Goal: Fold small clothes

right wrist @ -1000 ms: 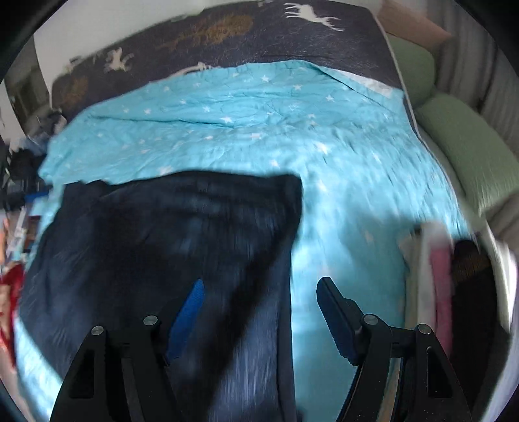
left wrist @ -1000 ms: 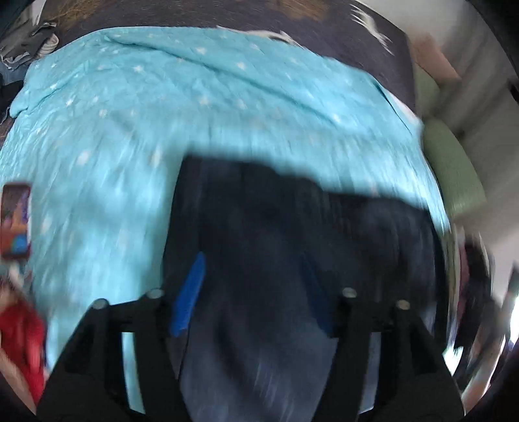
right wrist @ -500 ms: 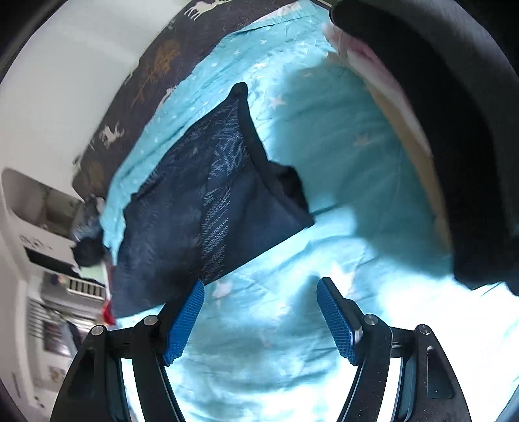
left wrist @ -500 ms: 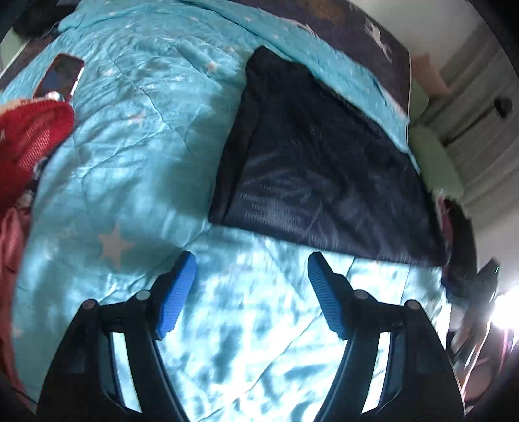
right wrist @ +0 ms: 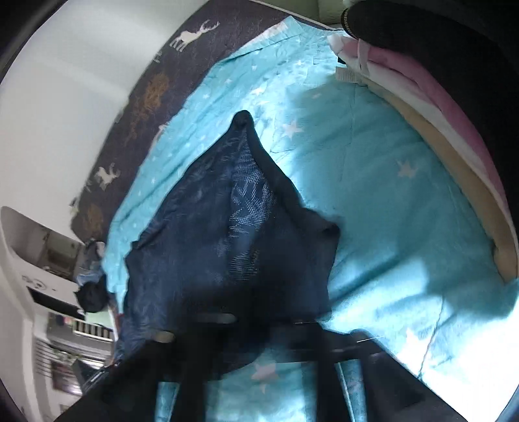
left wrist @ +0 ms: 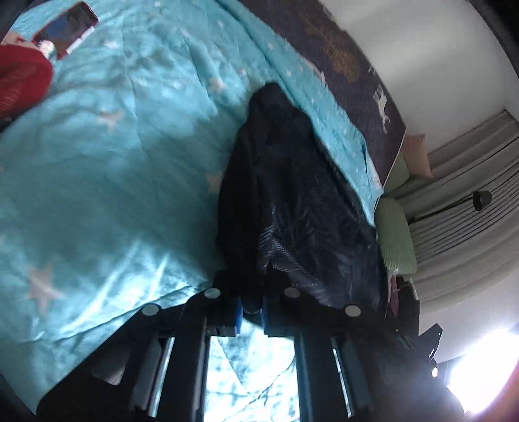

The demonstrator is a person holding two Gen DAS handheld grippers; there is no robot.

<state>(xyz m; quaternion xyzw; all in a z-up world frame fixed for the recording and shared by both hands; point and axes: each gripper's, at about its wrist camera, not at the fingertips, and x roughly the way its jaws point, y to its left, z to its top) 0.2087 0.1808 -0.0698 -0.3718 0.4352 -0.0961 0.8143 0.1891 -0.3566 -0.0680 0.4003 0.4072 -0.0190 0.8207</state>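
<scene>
the left hand-held gripper point(left wrist: 251, 311) has just closed, its blue pads pinching the near edge of the dark garment point(left wrist: 292, 201) lying on the turquoise star-print bedspread point(left wrist: 113, 178). the right hand-held gripper point(right wrist: 259, 328) has just closed on the garment's other near corner; a clothes stack point(right wrist: 421, 107) lies along the bed's right edge

Under me lies a turquoise quilted bedspread with white stars point(left wrist: 107, 181). Far beyond it I see a dark blanket printed with white deer point(right wrist: 152, 94). On the left lie a red knitted garment point(left wrist: 22, 81) and, just beside it, a smartphone in a red case point(left wrist: 65, 27). Right of the bed I see green cushions point(left wrist: 395, 233) and grey pleated curtains point(left wrist: 467, 207). A stack of pink, white and beige folded fabrics point(right wrist: 431, 107) rests on the bedspread's right side.
</scene>
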